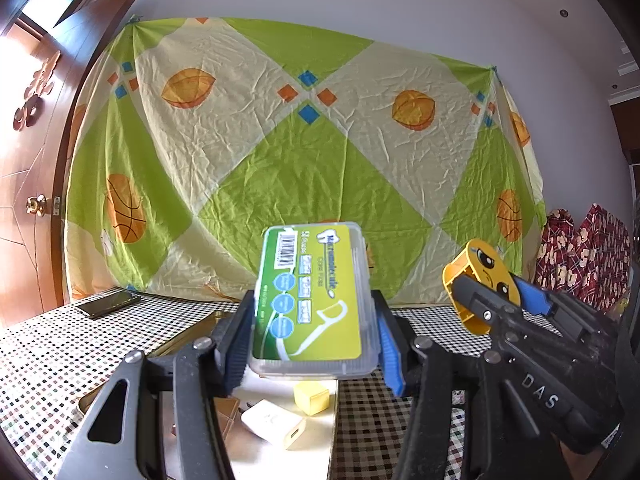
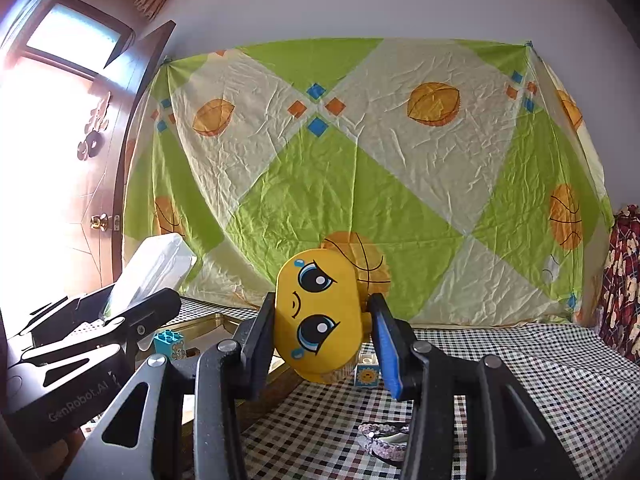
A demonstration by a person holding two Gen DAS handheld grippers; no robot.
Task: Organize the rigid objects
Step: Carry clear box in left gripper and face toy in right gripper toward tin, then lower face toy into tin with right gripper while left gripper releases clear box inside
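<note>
I am working in a room of a home. A carved wooden door (image 1: 28, 184) with a brass knob (image 1: 37, 204) is standing at my left, and a bedsheet (image 1: 304, 160) printed with basketballs is hanging across the white wall. A checked tablecloth (image 2: 520, 364) is covering the table, and a flowered quilt (image 1: 580, 256) is lying at the right.

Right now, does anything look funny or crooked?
Yes. The yellow face toy in the right gripper is turned sideways, one eye above the other. The floss box in the left gripper leans back, held up off the table. Nothing looks spilled or broken.
</note>
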